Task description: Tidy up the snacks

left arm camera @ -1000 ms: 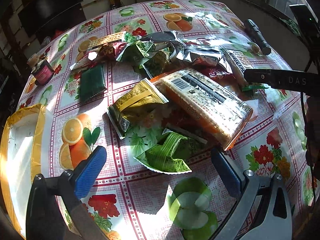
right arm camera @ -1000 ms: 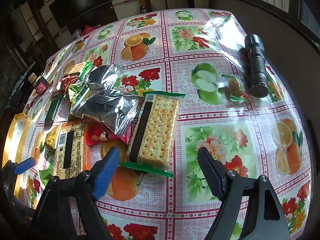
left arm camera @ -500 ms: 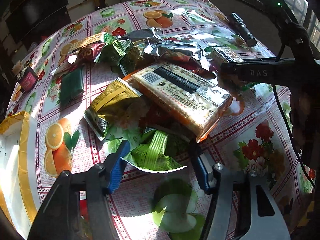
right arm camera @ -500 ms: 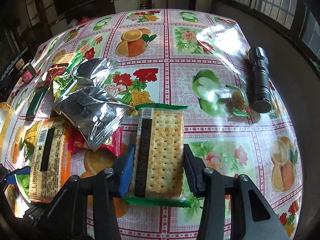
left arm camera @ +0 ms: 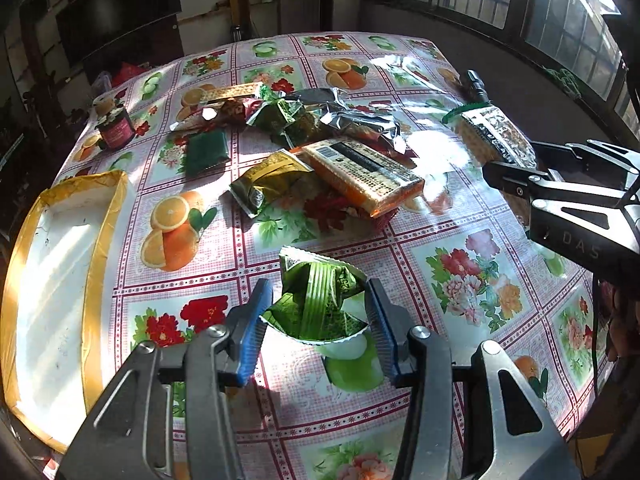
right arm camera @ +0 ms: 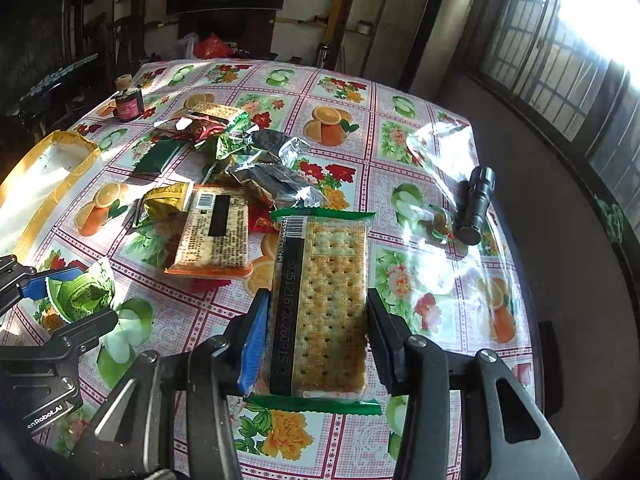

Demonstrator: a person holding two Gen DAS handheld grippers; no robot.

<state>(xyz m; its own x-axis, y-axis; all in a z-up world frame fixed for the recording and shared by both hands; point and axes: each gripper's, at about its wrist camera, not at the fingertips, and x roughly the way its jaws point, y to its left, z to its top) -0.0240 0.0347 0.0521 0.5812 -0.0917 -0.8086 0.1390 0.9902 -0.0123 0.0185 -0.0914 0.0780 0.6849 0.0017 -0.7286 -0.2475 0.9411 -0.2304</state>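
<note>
Gripping a green packet, left tongs mirror right tongs clamping a cracker pack above open tablecloth.

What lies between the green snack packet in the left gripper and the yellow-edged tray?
Nothing visible: the left gripper grips the green packet, and only bare tablecloth separates it from the tray.

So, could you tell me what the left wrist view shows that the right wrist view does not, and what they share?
Only the left wrist view shows the left gripper head-on, clamped on the green snack packet. Only the right wrist view shows the right gripper gripping the cracker pack between its pads, and a small wrapped snack beside the flashlight. Both show the yellow-rimmed box, the orange biscuit pack and the dark jar.
</note>
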